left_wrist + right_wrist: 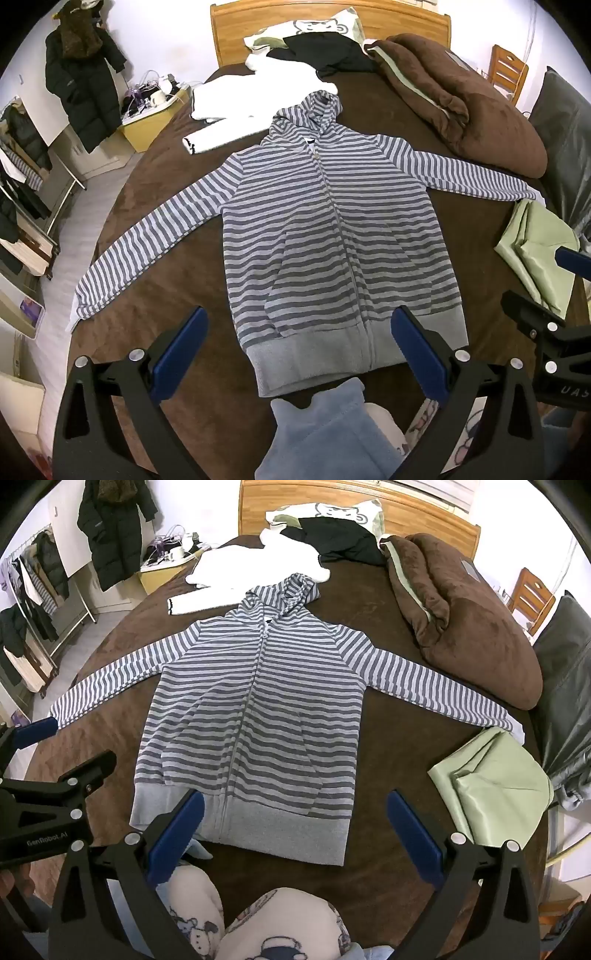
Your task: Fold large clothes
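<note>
My left tongs (299,350) and my right tongs (295,830) both hang with their blue pads spread wide and nothing between them, tipped down over the near edge of the bed (155,206). The striped hoodie (325,236) lies face up in the middle of the bed, zipped, hood toward the headboard (236,33), grey waistband toward me and just short of the near edge. Both sleeves are stretched straight out, one reaching the left edge, the other toward the right edge, where its cuff ends just beside a folded pale green cloth (495,786). I take that spread as the starting layout for a fold: with body and sleeves flat, each sleeve can be brought across the chest without trapping creases. My jaws stand apart because nothing has been picked up yet, and each pair sits above its own half of the waistband, so either can drop on a hem corner or travel out to a cuff. The white garment (236,103), black garment (328,51) and rolled brown blanket (480,110) lie toward the far edge and far right corner, the white one touching the hood, so I judge the folding space mostly free.
</note>
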Demonstrator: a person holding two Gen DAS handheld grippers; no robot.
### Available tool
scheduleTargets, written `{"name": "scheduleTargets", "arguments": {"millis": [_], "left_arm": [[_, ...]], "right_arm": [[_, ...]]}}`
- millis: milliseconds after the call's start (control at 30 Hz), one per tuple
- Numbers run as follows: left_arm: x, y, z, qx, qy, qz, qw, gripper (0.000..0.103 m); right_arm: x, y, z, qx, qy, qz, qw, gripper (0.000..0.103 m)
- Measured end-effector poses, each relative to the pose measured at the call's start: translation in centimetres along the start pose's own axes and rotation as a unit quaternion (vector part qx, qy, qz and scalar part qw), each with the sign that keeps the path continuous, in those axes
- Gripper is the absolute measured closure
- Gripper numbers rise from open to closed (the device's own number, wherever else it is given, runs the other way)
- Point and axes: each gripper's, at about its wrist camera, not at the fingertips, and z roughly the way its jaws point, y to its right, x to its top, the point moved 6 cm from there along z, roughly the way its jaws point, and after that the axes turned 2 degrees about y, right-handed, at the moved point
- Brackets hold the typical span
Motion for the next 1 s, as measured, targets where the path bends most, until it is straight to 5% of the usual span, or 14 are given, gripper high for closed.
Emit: {"name": "scheduleTargets", "arguments": {"millis": [1000], "left_arm": [[-0.19, -0.33, 0.19, -0.002, -0.001, -0.015, 0.9999, 0.006]], "right_arm": [[-0.25, -0.13, 0.05, -0.003, 0.001, 0.0, 1.0, 0.006]]}}
